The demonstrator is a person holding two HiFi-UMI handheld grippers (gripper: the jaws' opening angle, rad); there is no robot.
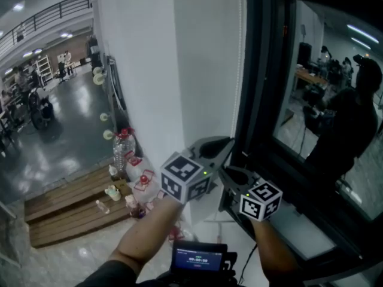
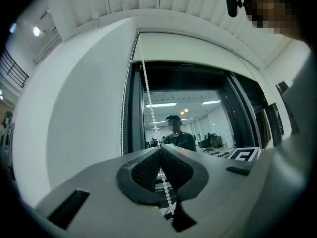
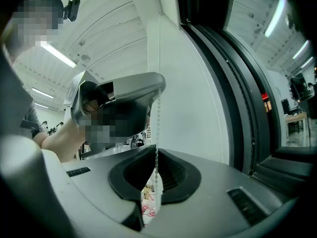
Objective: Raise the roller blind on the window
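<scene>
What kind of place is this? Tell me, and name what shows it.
Likely a large indoor workshop or lab hall: an upper-level railing over a polished floor, a wooden pallet with bottles by the wall, and a tall dark-framed window.

Left gripper (image 1: pixel 229 143) above right gripper (image 1: pixel 227 171); both tips at the bead chain (image 1: pixel 243 70).

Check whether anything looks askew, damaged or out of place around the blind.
Nothing at the window stands out. The bead chain runs straight and unbroken, with the left gripper and right gripper both shut on it. Only bottles and small clutter sit loose on the wooden pallets.
</scene>
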